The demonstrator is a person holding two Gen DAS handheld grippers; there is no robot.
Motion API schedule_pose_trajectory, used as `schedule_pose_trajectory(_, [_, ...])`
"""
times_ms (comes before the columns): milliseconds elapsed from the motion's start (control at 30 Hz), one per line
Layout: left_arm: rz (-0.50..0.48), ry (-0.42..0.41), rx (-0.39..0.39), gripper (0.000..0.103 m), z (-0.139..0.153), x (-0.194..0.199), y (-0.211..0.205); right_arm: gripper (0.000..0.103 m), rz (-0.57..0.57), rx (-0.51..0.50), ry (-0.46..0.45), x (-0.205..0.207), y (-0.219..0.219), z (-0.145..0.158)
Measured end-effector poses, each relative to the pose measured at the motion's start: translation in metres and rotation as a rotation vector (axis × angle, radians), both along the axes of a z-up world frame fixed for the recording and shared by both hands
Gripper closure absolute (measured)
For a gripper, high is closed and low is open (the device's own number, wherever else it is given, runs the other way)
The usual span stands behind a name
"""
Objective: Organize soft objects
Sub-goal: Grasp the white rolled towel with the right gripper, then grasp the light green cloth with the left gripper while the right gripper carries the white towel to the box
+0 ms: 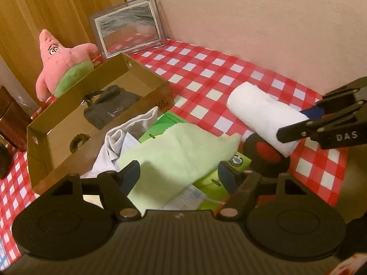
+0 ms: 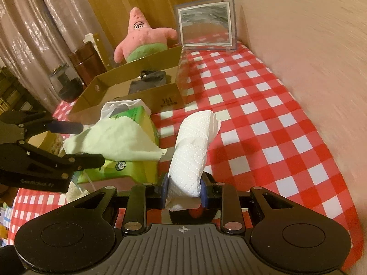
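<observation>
One red-checked tablecloth (image 2: pixel 263 119) against a plain pink wall (image 2: pixel 309 34), curtains (image 2: pixel 29 29) left.

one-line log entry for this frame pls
right gripper: shut on paper towel roll | left gripper: open around green cloth | box: pouch inside

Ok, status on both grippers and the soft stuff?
Right gripper shut on rolled white towel, lifted off the cloth. Left gripper open around green cloth, not pinched. Cardboard box open beside; nothing blocking.
</observation>
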State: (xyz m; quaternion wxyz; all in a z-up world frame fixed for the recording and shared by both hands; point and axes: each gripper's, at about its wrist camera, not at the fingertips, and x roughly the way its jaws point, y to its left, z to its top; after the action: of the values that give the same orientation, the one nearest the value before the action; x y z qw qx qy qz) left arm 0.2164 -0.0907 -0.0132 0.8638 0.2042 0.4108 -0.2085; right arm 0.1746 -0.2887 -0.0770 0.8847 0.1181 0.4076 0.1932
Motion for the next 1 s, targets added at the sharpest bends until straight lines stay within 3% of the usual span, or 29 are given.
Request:
schedule_pose_trajectory(133, [-0.029,0.007,0.037,0.041,-0.004,0.003,-0.004,0.075,0.000,0.006,0.001,0.001,-0.001,0.000])
schedule_pose_trajectory(233, [-0.020,0.020,0.014,0.055,-0.003,0.006,-0.002,0.075,0.000,0.008,0.002,0.001,-0.002,0.000])
schedule_pose_trajectory(367, [0.011,0.024,-0.012,0.066,-0.001,0.009,0.000,0.075,0.003,0.007,-0.003,0.000,-0.001,0.003])
schedule_pose_trajectory(600, [0.138,0.052,-0.189,0.094,0.008,0.015,0.021,0.075,0.004,0.003,-0.015,-0.001,-0.001,0.008])
schedule_pose_trajectory(1000, [0.231,-0.027,-0.337,0.098,0.061,0.010,0.055,0.075,0.008,-0.002,-0.062,-0.007,0.002,0.032])
